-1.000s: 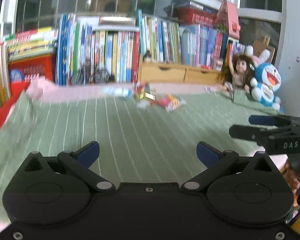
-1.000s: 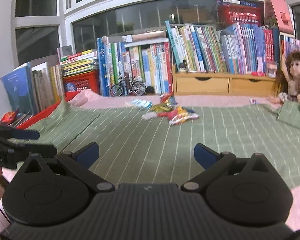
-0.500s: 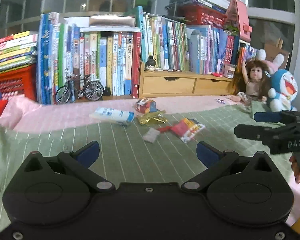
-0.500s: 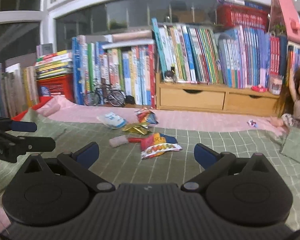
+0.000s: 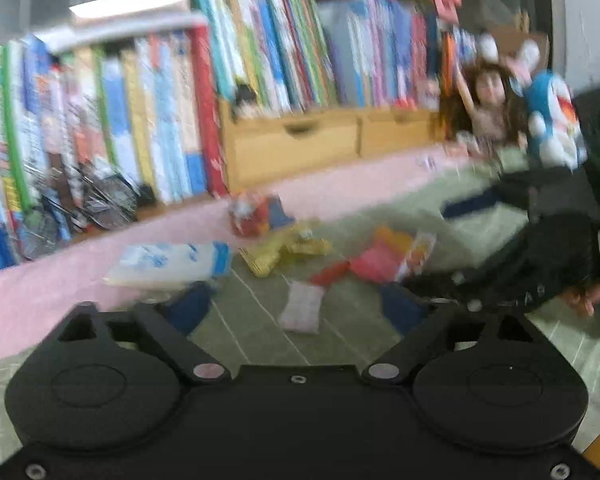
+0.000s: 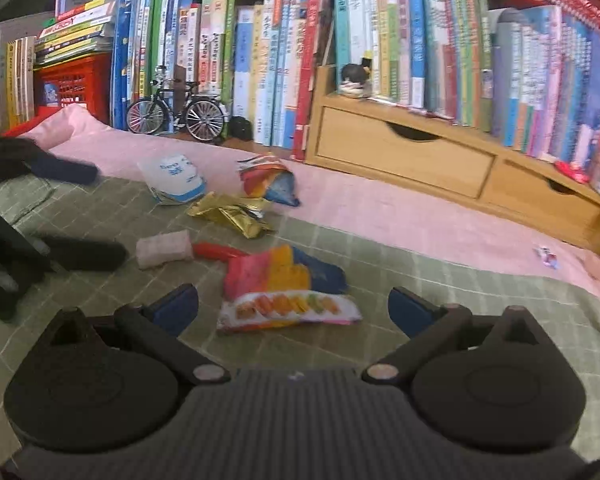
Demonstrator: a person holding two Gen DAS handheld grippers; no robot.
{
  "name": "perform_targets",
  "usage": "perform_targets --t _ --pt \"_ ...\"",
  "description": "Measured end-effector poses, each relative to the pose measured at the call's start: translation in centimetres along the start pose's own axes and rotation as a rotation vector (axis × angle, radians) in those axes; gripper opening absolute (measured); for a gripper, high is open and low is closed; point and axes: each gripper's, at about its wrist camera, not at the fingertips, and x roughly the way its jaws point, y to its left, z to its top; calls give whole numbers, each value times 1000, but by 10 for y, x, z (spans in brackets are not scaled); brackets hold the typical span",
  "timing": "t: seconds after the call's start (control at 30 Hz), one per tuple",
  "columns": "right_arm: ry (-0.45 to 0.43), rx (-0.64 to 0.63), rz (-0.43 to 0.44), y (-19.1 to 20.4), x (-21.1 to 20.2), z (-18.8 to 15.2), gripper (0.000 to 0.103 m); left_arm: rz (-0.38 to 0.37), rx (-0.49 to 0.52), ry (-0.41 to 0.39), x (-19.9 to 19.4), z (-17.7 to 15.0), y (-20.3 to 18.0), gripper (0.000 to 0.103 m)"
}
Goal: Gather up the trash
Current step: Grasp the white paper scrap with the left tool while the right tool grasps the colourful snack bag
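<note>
We saw a green striped cover [image 6: 440, 292] over a pink sheet [image 6: 380, 208], with a long row of books [image 6: 260, 60] and a wooden drawer unit [image 6: 400, 152] behind. The trash lay in a loose cluster where green met pink. Our right gripper [image 6: 293, 306] was spread wide, nothing pinched, a rainbow snack bag [image 6: 288, 292] lying just ahead between its fingers. Our left gripper [image 5: 296, 308] was closing, pads not yet touching anything, a small pale pink packet [image 5: 300, 306] on the cover between them; that view was blurred. Farther back: a white-and-blue pouch [image 6: 176, 178], a crumpled gold wrapper [image 6: 228, 214], a red-blue chip bag [image 6: 268, 178], a red wrapper [image 6: 214, 250]. A toy bicycle [image 6: 176, 110] stood by the books.
</note>
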Motion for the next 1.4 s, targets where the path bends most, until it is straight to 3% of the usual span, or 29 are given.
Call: perform_targets --t 0.03,0.13,0.27,0.43,0.6,0.77,0.8,0.83,1.17,1.4 --pt "-7 3 -1 1 4 0 102 2 10 23 7 0 -1 72" --pt "-14 1 -21 0 11 1 98 18 31 35 24 -1 1 70" --pt "-10 30 -35 -8 20 -3 96 -19 -39 70 38 -1 13 64" --pt "4 58 -12 -13 21 -4 88 11 -57 87 41 -1 16 54" --pt "-4 14 -1 -5 20 -3 72 9 -36 81 40 -1 8 25" --pt "-21 6 8 -4 17 -3 58 35 -25 80 39 1 1 23" --pt "-26 10 11 -4 16 -3 41 33 -40 82 39 1 2 23" --pt "-25 20 18 -6 16 -3 36 29 -53 84 38 1 3 23" --pt "-37 50 55 -8 9 -5 31 56 -56 70 11 -1 5 24" --pt "-42 100 97 -7 -14 -9 28 44 -126 49 -20 -4 10 24"
